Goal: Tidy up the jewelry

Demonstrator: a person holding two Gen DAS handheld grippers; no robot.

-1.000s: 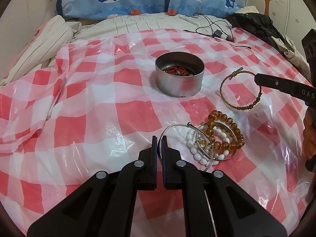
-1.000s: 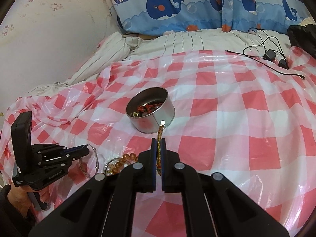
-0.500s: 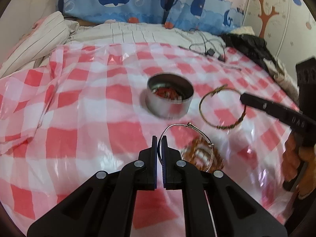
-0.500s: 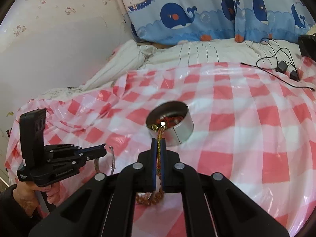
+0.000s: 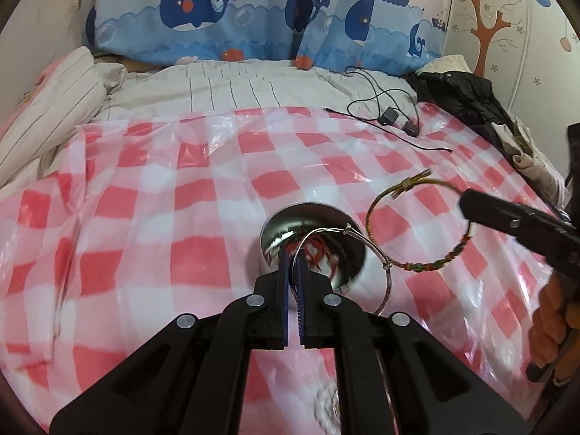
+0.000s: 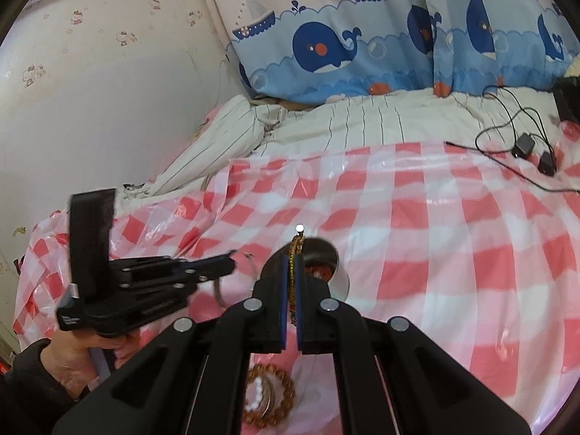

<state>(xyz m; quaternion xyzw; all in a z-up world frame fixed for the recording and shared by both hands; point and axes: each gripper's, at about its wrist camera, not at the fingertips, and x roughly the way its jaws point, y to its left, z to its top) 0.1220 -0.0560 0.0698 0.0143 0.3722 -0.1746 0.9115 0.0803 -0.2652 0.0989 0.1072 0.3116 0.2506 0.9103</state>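
Observation:
My left gripper (image 5: pixel 293 258) is shut on a thin silver bangle (image 5: pixel 377 250), held in the air just over the round metal tin (image 5: pixel 348 275) with red jewelry inside. My right gripper (image 6: pixel 293 256) is shut on a gold braided bracelet (image 6: pixel 292 282), also lifted near the tin (image 6: pixel 337 279). In the left wrist view the braided bracelet (image 5: pixel 384 199) hangs as a ring from the right gripper's fingers (image 5: pixel 500 217), right of the tin. In the right wrist view the left gripper (image 6: pixel 224 264) with its bangle (image 6: pixel 217 290) sits left of the tin. Amber and white bead bracelets (image 6: pixel 268 395) lie below on the cloth.
A red-and-white checked plastic sheet (image 5: pixel 181 217) covers the bed. A black cable with adapters (image 5: pixel 391 119) lies at the back right, dark clothing (image 5: pixel 467 94) beyond it. Striped bedding (image 5: pixel 232 87) and whale-print curtains (image 5: pixel 203 18) stand behind. A hand (image 6: pixel 76 355) holds the left gripper.
Both grippers rose off the cloth and moved toward the tin, carrying the silver bangle and the braided bracelet. The bead bracelets stayed on the sheet and now lie below them.

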